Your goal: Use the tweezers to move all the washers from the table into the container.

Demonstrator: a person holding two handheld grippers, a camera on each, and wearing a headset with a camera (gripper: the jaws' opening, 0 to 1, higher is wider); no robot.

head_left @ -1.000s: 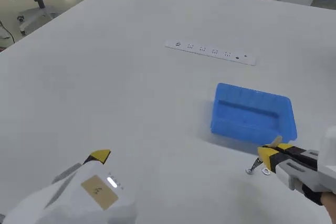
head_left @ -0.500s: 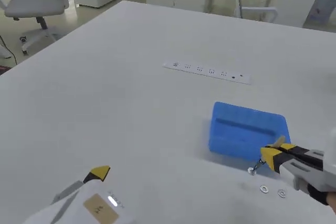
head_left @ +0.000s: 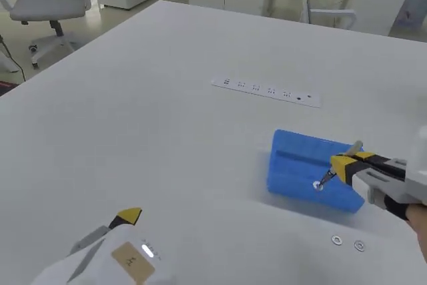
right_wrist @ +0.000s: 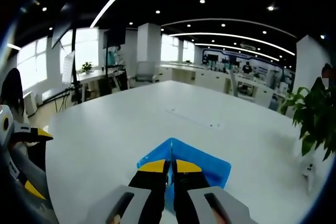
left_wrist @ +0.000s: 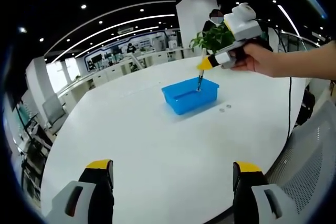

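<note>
The fingers of the right gripper are seen pressed almost together, and the tweezers are clamped between them, pointing forward and down from the fingertips. What appears to be a small washer is pinched at the tweezer tips, just ahead of and below the fingers, and it is held over the open blue container, close to its floor; whether it touches the floor cannot be told. This washer is judged to be on the point of release, so the step in hand is the drop. Two washers are seen lying side by side on the white tabletop, below and just behind the right fingers, outside the container's near wall, and they are not yet collected. No other washers can be made out inside the container, though its floor is partly hidden. The fingers of the left gripper are spread wide with nothing held, well apart from the container. Roughly two pick-ups are judged to be left.
</note>
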